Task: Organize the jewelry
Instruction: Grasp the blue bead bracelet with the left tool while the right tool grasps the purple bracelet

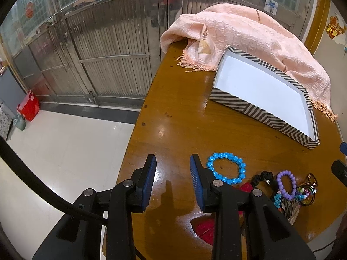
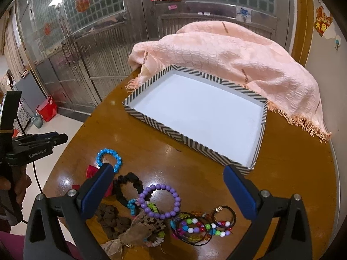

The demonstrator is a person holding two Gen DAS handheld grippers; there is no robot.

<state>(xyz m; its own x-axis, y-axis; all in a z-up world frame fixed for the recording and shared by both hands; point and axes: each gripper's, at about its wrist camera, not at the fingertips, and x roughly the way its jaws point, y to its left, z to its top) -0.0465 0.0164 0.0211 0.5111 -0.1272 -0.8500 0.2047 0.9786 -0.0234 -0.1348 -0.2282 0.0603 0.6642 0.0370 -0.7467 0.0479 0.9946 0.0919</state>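
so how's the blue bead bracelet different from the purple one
The blue bracelet lies apart at the left end of the pile, flat on the bare table; the purple bracelet sits in the pile, overlapping a black scrunchie and other beads. The blue one's beads look glossy and translucent, the purple one's matte. Both are closed rings of round beads, still outside the striped tray.

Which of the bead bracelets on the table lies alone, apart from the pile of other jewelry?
The blue bead bracelet. It lies flat by itself on the wooden table, while the purple bead bracelet rests in the tangled pile.
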